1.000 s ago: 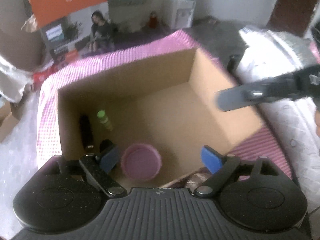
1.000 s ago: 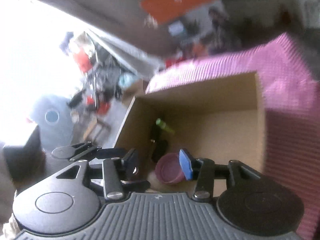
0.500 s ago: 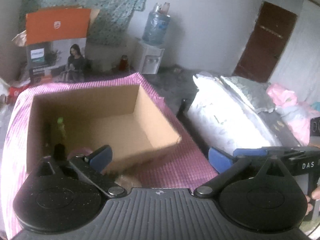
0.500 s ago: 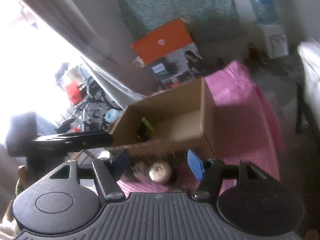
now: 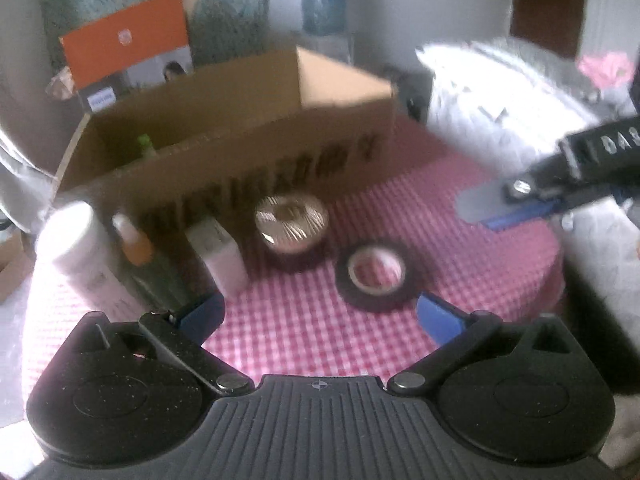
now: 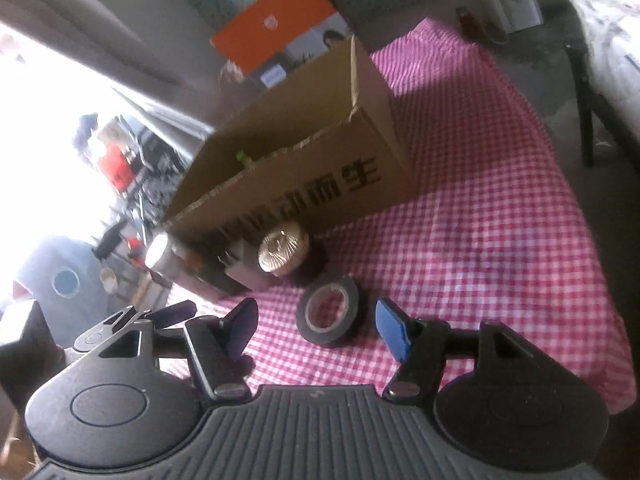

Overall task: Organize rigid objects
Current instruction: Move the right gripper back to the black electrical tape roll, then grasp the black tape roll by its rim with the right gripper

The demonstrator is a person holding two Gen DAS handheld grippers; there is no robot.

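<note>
Checked cloth, tape roll between right tool pads

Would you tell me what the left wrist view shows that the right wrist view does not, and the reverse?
Only the left wrist view shows the right gripper from the side, at the right edge above the cloth, and the dark door behind.

Only the right wrist view shows the bright window at left, and the box lettering sharply.

Both show the cardboard box, the black tape roll lying flat on the pink checked cloth, the round gold-topped jar by the box, and the orange carton behind. Both grippers stand open and empty.
</note>
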